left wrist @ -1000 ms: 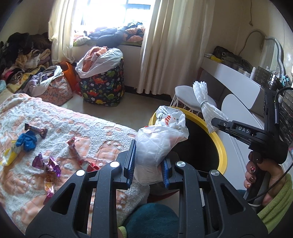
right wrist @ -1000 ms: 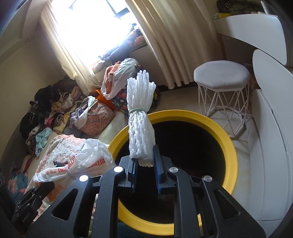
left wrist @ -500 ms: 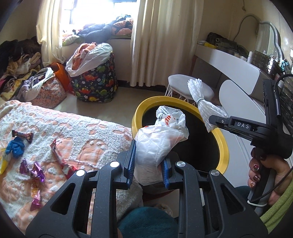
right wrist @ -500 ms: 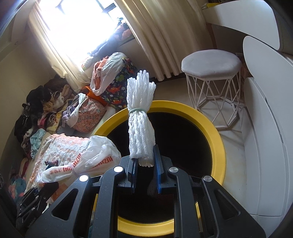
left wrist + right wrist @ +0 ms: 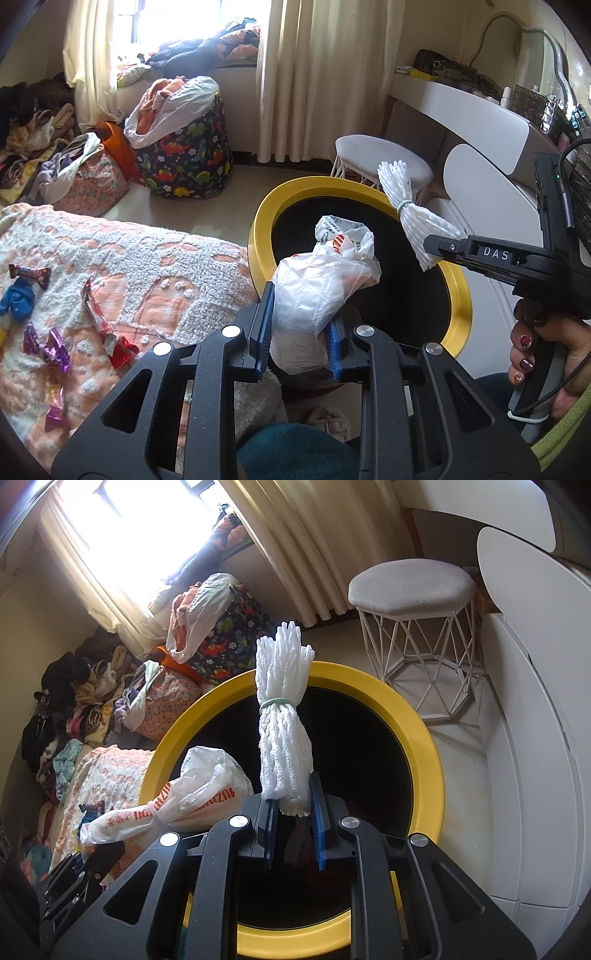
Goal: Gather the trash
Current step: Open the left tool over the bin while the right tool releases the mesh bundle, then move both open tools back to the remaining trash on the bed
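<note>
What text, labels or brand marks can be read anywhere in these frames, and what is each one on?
"DAS": white letters on the side of the right gripper, left wrist view.
Red print on the plastic bag held in the left gripper: it shows upside down and creased, Latin letters and a few Chinese characters, not surely readable.
Candy bar wrapper on the blanket: lettering too small.
Nothing else readable.

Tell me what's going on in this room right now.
A person is collecting trash with two handheld tongs. The left tongs are shut on a crumpled white plastic bag, the right tongs on a tied white foam-net bundle. Both hang over the yellow-rimmed black bin. Candy wrappers lie on the orange-and-white blanket.
</note>
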Demonstrator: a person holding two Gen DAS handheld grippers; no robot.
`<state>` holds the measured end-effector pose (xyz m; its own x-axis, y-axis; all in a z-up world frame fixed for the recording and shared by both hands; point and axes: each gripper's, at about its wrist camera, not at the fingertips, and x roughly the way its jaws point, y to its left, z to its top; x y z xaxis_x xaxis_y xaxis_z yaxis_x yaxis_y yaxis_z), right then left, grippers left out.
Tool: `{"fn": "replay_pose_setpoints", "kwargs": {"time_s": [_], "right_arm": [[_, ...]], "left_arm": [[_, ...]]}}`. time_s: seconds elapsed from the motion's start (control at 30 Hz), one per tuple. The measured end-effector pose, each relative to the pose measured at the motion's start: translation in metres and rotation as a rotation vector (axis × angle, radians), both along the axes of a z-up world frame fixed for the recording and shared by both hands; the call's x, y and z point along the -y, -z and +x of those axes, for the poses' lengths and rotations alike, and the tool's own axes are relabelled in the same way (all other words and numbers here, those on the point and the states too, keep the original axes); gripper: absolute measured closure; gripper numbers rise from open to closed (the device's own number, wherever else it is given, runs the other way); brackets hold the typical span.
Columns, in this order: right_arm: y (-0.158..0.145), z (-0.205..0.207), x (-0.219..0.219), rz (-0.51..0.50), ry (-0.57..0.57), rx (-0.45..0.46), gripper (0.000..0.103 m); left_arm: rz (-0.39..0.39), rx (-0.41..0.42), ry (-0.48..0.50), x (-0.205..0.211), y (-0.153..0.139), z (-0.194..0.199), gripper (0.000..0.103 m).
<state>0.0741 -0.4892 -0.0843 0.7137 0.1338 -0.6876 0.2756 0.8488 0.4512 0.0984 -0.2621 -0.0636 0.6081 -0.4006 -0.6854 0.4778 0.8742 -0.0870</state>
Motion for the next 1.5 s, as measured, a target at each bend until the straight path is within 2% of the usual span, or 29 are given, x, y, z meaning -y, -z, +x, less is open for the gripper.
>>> {"fn": "replay_pose_setpoints", "kwargs": {"time_s": [0.4, 0.57, 0.63, 0.73, 0.77, 0.83, 0.97, 1.23, 1.5], "right_arm": [[0.005, -0.001, 0.005, 0.016, 0.027, -0.015, 0.085], [0.005, -0.002, 0.007, 0.02, 0.035, -0.011, 0.077], [0.005, -0.002, 0.008, 0.022, 0.038, -0.009, 0.065], [0.003, -0.002, 0.008, 0.019, 0.038, -0.003, 0.063], [0.002, -0.002, 0.006, 0.014, 0.035, 0.0, 0.063], [-0.001, -0.002, 0.004, 0.003, 0.025, 0.011, 0.061], [-0.01, -0.002, -0.005, -0.024, 0.002, 0.043, 0.056], [-0.022, 0.0, -0.021, -0.044, -0.035, 0.081, 0.043], [-0.035, 0.0, -0.046, -0.041, -0.082, 0.129, 0.042]], "left_arm": [[-0.009, 0.008, -0.007, 0.007, -0.002, 0.009, 0.082], [-0.018, 0.016, -0.001, 0.009, -0.005, 0.01, 0.078], [-0.032, 0.016, -0.001, 0.007, -0.007, 0.011, 0.064], [-0.05, 0.036, -0.013, 0.002, -0.011, 0.008, 0.045], [-0.053, 0.043, -0.018, 0.0, -0.012, 0.006, 0.043], [-0.066, 0.052, -0.028, -0.005, -0.016, 0.004, 0.025], [-0.092, 0.074, -0.051, -0.016, -0.024, 0.0, 0.013], [-0.121, 0.088, -0.126, -0.044, -0.033, -0.004, 0.011], [-0.121, 0.103, -0.212, -0.083, -0.037, -0.008, 0.011]]}}
